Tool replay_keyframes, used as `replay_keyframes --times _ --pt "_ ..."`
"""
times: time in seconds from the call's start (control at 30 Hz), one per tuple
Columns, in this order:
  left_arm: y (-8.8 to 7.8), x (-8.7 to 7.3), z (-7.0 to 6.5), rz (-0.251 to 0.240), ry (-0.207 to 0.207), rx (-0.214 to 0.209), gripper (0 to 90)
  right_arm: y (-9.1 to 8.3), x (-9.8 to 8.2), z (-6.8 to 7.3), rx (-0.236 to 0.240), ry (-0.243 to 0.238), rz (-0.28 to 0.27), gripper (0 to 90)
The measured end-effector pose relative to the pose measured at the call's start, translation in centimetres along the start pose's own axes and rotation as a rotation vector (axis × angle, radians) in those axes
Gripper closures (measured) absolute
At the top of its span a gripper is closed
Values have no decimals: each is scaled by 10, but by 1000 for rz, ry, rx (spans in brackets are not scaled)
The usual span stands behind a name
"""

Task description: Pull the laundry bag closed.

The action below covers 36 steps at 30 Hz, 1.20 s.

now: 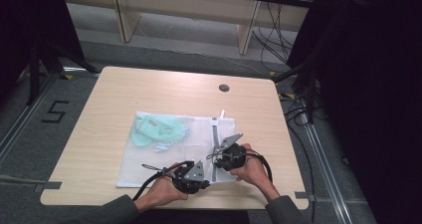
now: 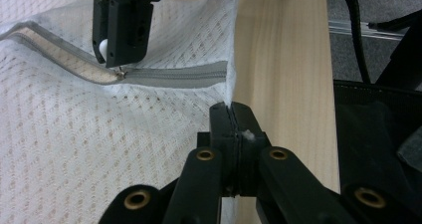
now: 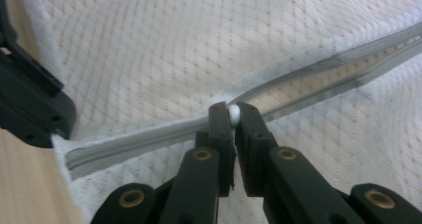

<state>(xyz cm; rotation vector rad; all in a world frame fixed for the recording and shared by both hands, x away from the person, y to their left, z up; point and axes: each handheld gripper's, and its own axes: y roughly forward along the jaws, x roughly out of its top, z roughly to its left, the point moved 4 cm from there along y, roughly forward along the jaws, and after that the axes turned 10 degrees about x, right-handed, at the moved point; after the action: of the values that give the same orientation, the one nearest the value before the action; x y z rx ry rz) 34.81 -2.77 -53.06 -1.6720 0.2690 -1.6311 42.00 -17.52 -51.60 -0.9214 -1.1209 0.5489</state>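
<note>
- Your work in hand is the zip of the white mesh laundry bag (image 1: 164,149), which lies flat on the worktop (image 1: 99,109), towards the near edge.
- Your left gripper (image 2: 232,115) is pressed together on the bag's corner hem, just at the closed end of the grey zipper (image 2: 174,77), and anchors the fabric beside the worktop's edge.
- Your right gripper (image 3: 232,115) is pinching the small white zipper pull (image 3: 233,113) between its jaws; in the left gripper view it sits right over the slider.
- Judging by the zip, only the short run between the slider and the held corner is joined. Beyond the slider the two grey tapes stand apart, and the gap widens farther along.
- So the zip looks open for most of its length. Whether you are drawing it shut or open, the frames do not tell.
- If you are closing it, nearly the whole run across the bag is left. If you are opening it, only that short joined stretch by the corner remains.
- Inside the bag, at its far left end, lies pale mint-green clothing (image 1: 157,129), bunched together, with a small lighter piece just beside it.
- The rest of the bag looks flat, with the wood showing through the mesh.
</note>
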Motion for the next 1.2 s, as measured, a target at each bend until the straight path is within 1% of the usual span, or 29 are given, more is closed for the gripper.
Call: replay_keyframes --times 0.03,0.07,0.1,0.13,0.23,0.27,0.3,0.33,0.4,0.43,0.47,0.5,0.53,0.57,0.67,0.73,0.77,0.8,0.83,0.9,0.93,0.97,1.0,1.07,1.2 --pt "0 0 0 0 -3 -2 893 0 0 0 3 9 2 867" --pt "0 0 0 2 2 -1 893 0 0 0 -4 11 -3 867" --pt "0 0 1 6 9 -1 893 0 1 -1 -1 4 -8 867" --pt "0 0 0 4 5 -3 893 0 2 -2 -5 -6 -2 867" --pt "0 0 0 4 4 -3 893 0 2 -4 -9 -3 2 867" --pt "-1 0 0 6 5 -5 893 1 2 -3 -10 19 -2 867" --pt "-1 0 0 7 8 -5 893 1 3 -6 -12 1 0 867" --pt "-1 0 0 4 17 1 893 1 2 -5 -15 19 7 867" --pt "-1 0 1 6 19 1 894 1 4 -9 -24 2 -2 867" --pt "0 0 0 5 12 -6 893 1 4 -9 -21 15 -4 867" --pt "0 0 0 4 11 -1 894 0 3 -9 -20 19 6 867" --pt "-1 0 0 5 10 -5 893 2 3 -9 -17 25 2 867" --pt "0 0 0 3 8 -6 893 2 4 -11 -26 1 4 867" --pt "0 0 0 4 10 -3 893 2 4 -11 -30 21 4 867" --pt "-1 0 0 7 12 -5 893 2 5 -13 -35 16 10 867" --pt "0 0 0 1 1 -3 893 2 6 -15 -36 17 10 867" --pt "0 0 0 0 -2 -5 894 3 7 -17 -34 -16 9 867" --pt "-1 0 0 0 -1 -2 893 2 7 -18 -40 -24 13 867" --pt "-1 0 0 6 5 -6 894 2 7 -17 -40 12 14 867" --pt "-1 0 0 9 7 -8 893 2 8 -21 -43 -10 14 867" --pt "-1 -1 0 10 6 -10 893 2 7 -20 -39 20 13 867" --pt "-1 -1 0 11 7 -11 894 2 8 -21 -47 19 12 867" --pt "-1 0 0 9 6 -8 894 2 8 -21 -41 24 12 867" --pt "-1 0 0 2 -5 -6 894 2 9 -22 -45 23 11 867" --pt "-1 0 0 1 -7 -5 894 2 10 -25 -50 20 11 867"
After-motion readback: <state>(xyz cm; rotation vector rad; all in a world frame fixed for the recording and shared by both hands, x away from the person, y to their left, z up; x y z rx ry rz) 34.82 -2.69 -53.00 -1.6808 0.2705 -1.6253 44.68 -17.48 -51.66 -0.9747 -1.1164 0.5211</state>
